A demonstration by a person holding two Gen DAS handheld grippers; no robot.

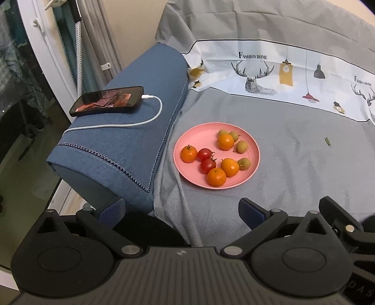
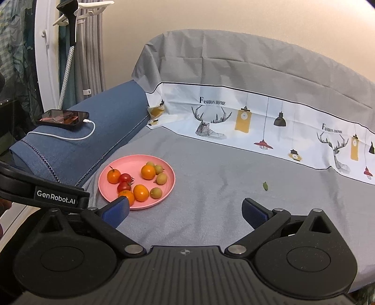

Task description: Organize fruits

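This is a home, most likely a living room or bedroom. A gray cloth point(image 2: 234, 187) printed with a "Fashion Home" band of deer heads and hanging lamps covers a sofa-like seat and its backrest. Beside it sits a blue upholstered armrest point(image 1: 131, 140), where a phone point(image 1: 107, 100) lies plugged into a white charging cable point(image 1: 131, 123). A pink plate point(image 1: 185, 140) of small fruit rests directly on the covered seat. At the left, gray curtains point(image 2: 92, 47) hang by a white-framed glass door point(image 2: 44, 47), with a plain beige wall point(image 2: 234, 16) behind.
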